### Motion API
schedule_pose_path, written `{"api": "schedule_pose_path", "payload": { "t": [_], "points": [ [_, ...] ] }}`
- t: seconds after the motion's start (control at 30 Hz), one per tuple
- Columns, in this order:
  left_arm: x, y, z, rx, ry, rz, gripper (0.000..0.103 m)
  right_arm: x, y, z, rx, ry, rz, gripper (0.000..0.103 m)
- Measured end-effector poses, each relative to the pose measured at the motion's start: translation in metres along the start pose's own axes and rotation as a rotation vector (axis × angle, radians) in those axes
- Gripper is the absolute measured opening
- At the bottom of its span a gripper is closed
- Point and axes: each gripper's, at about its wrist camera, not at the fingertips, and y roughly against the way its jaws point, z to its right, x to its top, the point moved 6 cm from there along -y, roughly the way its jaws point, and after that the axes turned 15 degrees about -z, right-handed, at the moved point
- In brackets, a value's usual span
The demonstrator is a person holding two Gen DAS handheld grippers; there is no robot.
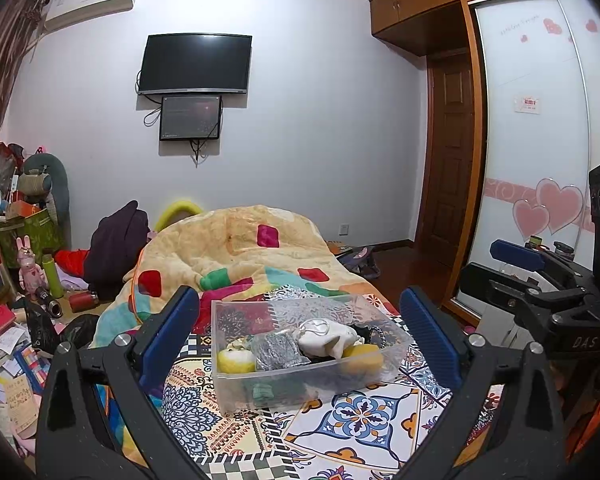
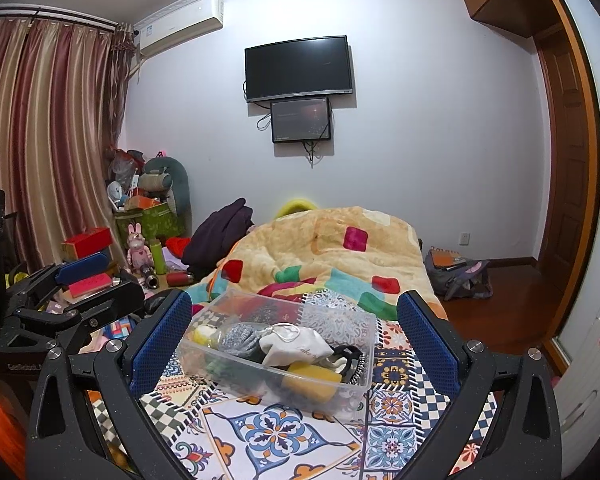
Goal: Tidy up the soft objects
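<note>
A clear plastic bin point(image 1: 236, 390) sits on the patterned bed cover; it also shows in the right wrist view point(image 2: 340, 394). Inside lie a white cloth pouch point(image 1: 327, 336) point(image 2: 294, 346), a grey knitted piece point(image 1: 278, 352) point(image 2: 240, 338), a yellow sponge point(image 1: 364, 358) point(image 2: 314, 380), a yellow-white plush ball point(image 1: 236, 358) point(image 2: 204, 334) and a black hair band point(image 2: 350, 356). My left gripper point(image 1: 300, 332) is open and empty, its jaws wide on either side of the bin, held back from it. My right gripper point(image 2: 296, 328) is open and empty the same way.
A rumpled yellow quilt point(image 1: 236, 248) with coloured patches lies behind the bin. Clutter of boxes, bottles and toys point(image 1: 32, 264) fills the floor on the left. A wardrobe with sliding doors point(image 1: 532, 120) stands right. A backpack point(image 2: 456, 276) lies on the wooden floor.
</note>
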Motion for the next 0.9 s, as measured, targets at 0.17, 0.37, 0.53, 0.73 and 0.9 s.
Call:
{"api": "schedule_pose_path", "payload": {
  "t": [0.17, 0.37, 0.53, 0.73, 0.9],
  "points": [
    [-0.0001, -0.0002, 0.0002, -0.001, 0.0, 0.001, 0.102, -0.0002, 0.0005, -0.0006, 0.0, 0.001, 0.001, 0.102],
    [-0.0003, -0.0001, 0.0003, 0.0, -0.001, 0.0, 0.102, -0.0003, 0.0001, -0.0005, 0.0, 0.003, 0.0, 0.102],
    [-0.0003, 0.0004, 0.0003, 0.001, -0.001, 0.0, 0.102, -0.0003, 0.0, -0.0006, 0.001, 0.002, 0.0, 0.102],
    [-0.0001, -0.0001, 0.0009, -0.004, -0.002, -0.003, 0.103, -0.0003, 0.0, -0.0005, 0.001, 0.003, 0.001, 0.102],
    [-0.0002, -0.0012, 0.0018, -0.011, 0.001, -0.004, 0.103, -0.0001, 0.0005, -0.0013, 0.001, 0.003, -0.001, 0.102]
  ]
}}
